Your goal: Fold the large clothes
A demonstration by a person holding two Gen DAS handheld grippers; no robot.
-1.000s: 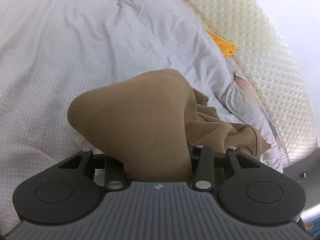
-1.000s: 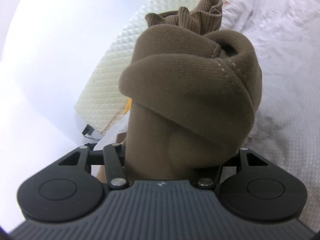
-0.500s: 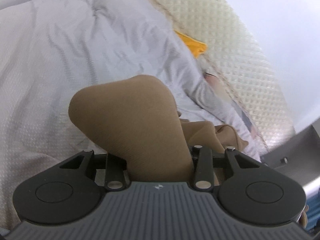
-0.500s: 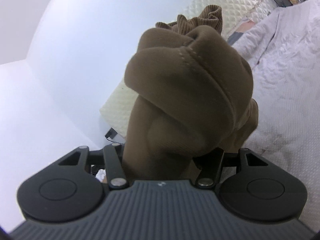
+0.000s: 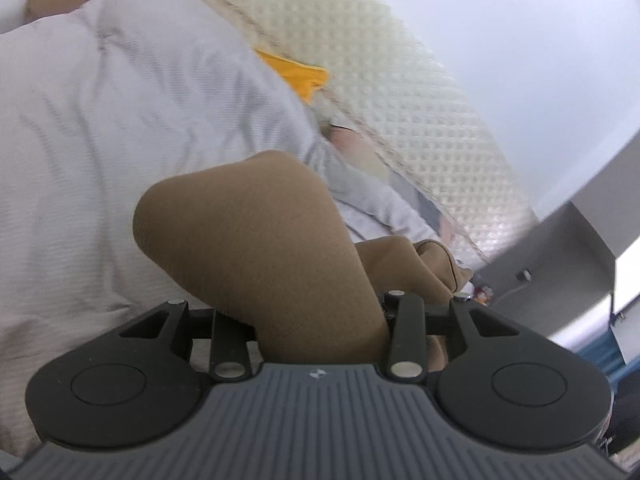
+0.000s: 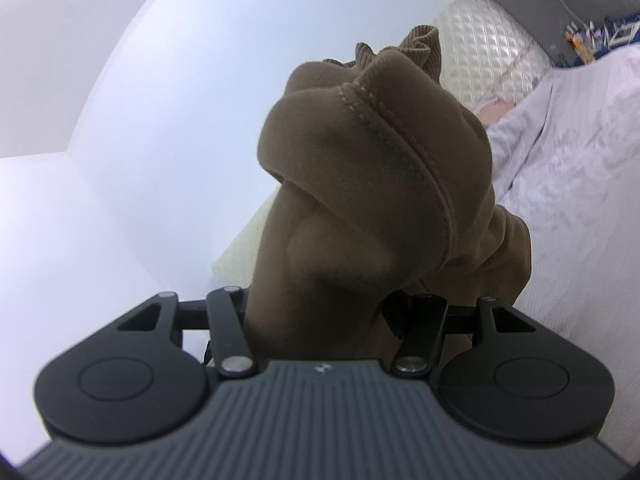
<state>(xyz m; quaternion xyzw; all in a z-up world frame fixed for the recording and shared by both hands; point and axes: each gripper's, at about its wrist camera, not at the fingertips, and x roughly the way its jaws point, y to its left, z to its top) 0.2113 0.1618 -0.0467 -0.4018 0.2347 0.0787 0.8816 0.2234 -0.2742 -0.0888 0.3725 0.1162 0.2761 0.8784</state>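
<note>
1. A brown garment (image 5: pixel 256 240) is bulging out of the left gripper (image 5: pixel 316 320), whose jaws are clenching a thick bundle of the cloth; the fingers themselves are hiding under the fabric.
2. In the right wrist view, the same brown garment (image 6: pixel 372 184) is filling the middle of the picture, with a stitched seam running across the bundle and a ribbed edge poking up behind it.
3. The right gripper (image 6: pixel 328 320) is grasping this wad, its jaws clamping the cloth, which is swelling well past the linkage.
4. More of the garment is trailing off to the right of the left gripper, hanging in loose folds beside the bed.
5. A pale grey bedspread (image 5: pixel 120 128) is lying rumpled behind and below the cloth, covering the bed.
6. A cream quilted mattress (image 5: pixel 380 80) is leaning along the white wall (image 5: pixel 520 40), just beside the bedspread.
7. A yellow cloth (image 5: pixel 300 76) is peeking out between the bedspread and the mattress.
8. Grey furniture (image 5: pixel 576 248) is standing at the far right edge.
</note>
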